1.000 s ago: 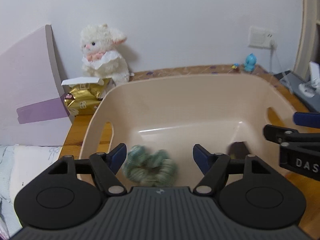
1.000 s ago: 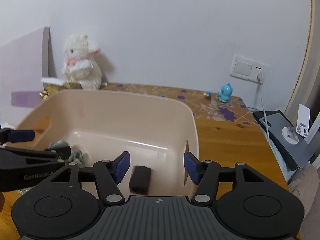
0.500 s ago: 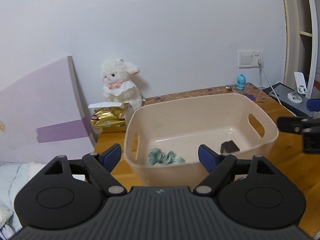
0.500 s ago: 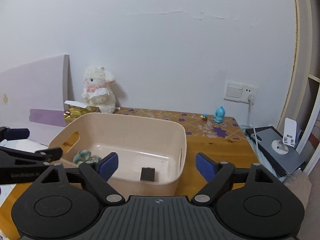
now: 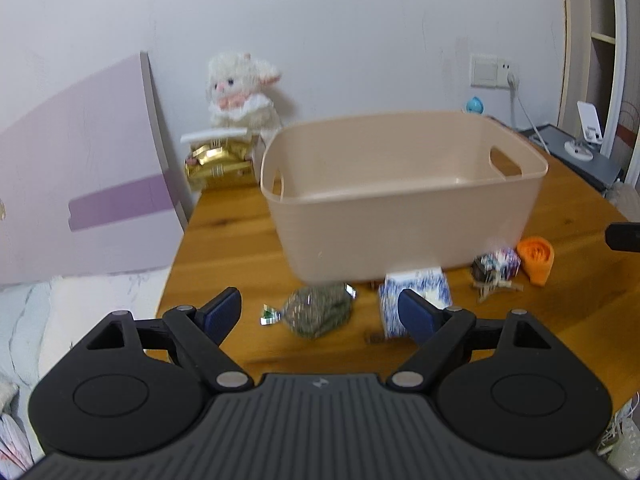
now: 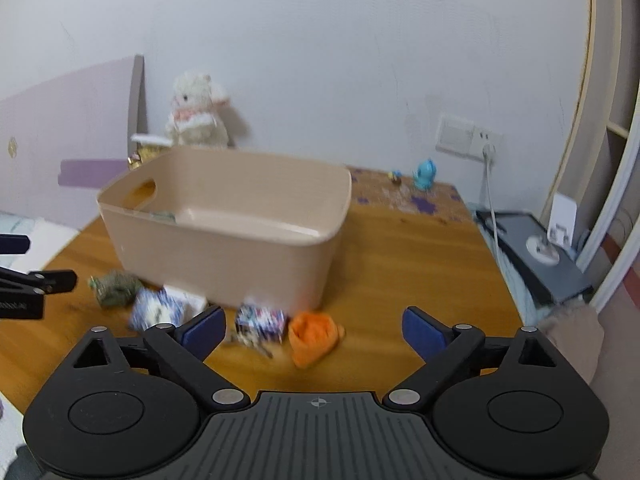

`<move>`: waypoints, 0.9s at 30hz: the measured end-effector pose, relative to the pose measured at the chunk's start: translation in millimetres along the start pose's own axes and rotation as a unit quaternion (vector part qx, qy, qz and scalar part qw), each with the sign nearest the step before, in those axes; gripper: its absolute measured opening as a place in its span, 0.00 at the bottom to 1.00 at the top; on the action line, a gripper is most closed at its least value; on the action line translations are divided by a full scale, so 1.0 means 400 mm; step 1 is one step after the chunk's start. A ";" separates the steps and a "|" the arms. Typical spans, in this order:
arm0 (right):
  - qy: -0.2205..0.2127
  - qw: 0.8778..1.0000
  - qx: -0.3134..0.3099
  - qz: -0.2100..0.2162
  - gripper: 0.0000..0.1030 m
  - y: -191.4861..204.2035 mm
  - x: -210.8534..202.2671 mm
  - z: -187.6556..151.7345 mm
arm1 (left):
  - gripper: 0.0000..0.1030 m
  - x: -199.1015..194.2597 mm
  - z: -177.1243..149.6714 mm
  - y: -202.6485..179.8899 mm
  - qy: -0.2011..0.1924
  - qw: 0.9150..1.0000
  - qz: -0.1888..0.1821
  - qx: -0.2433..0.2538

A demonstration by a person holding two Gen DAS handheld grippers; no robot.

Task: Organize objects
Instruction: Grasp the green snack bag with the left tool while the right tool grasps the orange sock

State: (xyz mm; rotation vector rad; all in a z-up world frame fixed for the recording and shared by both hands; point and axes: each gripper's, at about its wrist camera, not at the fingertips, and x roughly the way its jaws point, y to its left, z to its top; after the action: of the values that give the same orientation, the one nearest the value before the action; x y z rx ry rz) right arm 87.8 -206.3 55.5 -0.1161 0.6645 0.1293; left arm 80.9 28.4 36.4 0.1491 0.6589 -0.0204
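**Both grippers empty and drawn back; four items left on the table**

Left gripper point(image 5: 320, 314): jaws wide, nothing between them. It has pulled back from inside the basket and now hangs low over the table's near edge, facing the olive-green packet point(image 5: 319, 311) that lies just ahead.

Right gripper point(image 6: 314, 330): jaws wide, empty. Likewise withdrawn from the basket, it now faces the orange cloth roll point(image 6: 315, 336) and the patterned cube point(image 6: 261, 321) beside it.

Loose items, in a row along the near wall of the basket point(image 5: 404, 216):
- olive-green packet, foil-ended, leftmost;
- blue-and-white box point(image 5: 416, 292), close against the basket wall;
- patterned cube, with something small and twiggy at its foot, too blurred to name;
- orange cloth roll, rightmost.

Basket contents: a green fabric piece point(image 6: 162, 216) shows just over the rim in the right view; the rest of the floor is hidden.

Surroundings: wooden table point(image 5: 232, 240), white plush lamb point(image 5: 240, 92) and gold packet point(image 5: 218, 160) behind the basket.

Assessment: the last drops appear finished, and each gripper is placed to begin a fresh pick from the row.
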 end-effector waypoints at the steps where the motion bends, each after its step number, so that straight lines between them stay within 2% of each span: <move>1: 0.008 1.000 0.003 0.000 0.94 -0.004 0.009 -0.010 | 0.84 0.007 -0.010 0.005 0.006 1.000 0.000 -0.002; 8: 0.051 0.999 0.006 -0.016 0.95 -0.020 0.082 -0.070 | 0.84 0.066 -0.068 0.050 0.035 0.999 0.007 -0.007; 16: 0.089 0.996 0.009 -0.024 0.96 -0.035 0.175 -0.113 | 0.87 0.141 -0.083 0.095 0.054 0.998 -0.017 -0.014; 22: 0.096 0.995 0.013 -0.024 0.96 -0.049 0.232 -0.119 | 0.87 0.209 -0.080 0.109 0.054 0.998 -0.024 -0.006; 27: 0.076 0.997 0.024 -0.014 0.96 -0.058 0.271 -0.105 | 0.87 0.259 -0.070 0.103 0.048 0.998 -0.030 0.021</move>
State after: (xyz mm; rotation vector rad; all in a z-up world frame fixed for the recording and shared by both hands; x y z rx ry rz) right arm 150.4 -226.3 -43.1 -0.0895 0.8177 0.0778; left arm 148.3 76.2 -43.3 0.1719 0.7585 -0.0858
